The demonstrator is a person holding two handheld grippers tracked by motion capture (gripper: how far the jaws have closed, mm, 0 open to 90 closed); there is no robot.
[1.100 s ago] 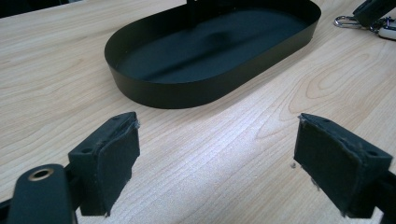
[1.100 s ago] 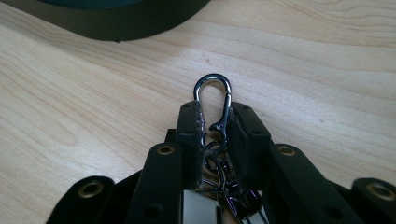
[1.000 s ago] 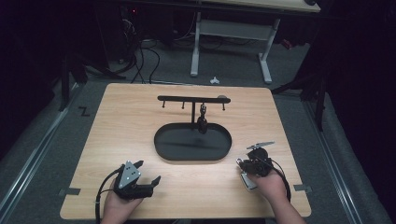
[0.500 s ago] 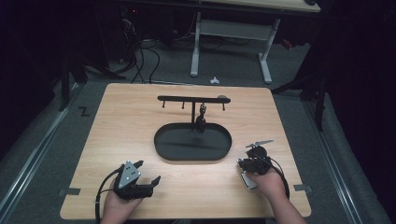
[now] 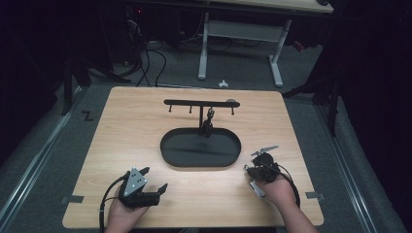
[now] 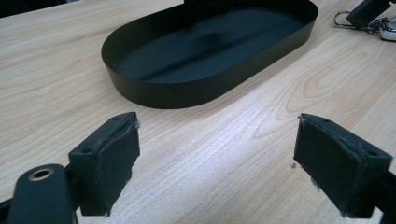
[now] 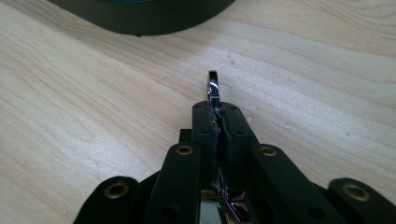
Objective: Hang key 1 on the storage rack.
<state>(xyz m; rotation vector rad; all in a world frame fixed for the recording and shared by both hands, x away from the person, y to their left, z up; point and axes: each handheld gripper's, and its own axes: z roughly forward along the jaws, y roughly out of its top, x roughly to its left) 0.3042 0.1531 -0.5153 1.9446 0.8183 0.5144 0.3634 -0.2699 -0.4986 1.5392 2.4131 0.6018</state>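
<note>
Key ring [image 7: 213,87] pinched by right gripper [image 7: 218,116] beside black tray [image 5: 200,148].

A light wooden table [image 5: 145,126] carries a black oval tray [image 5: 170,145] at its centre, with a T-shaped rack (something small, perhaps keys, hangs from it) [image 5: 200,103] behind.

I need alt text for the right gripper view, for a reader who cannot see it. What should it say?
The right gripper has just closed its two black jaws on a shiny metal ring, which sticks out edge-on past their tips. Below lies a light wooden table, and the dark wall of a black oval tray crosses the top.
</note>
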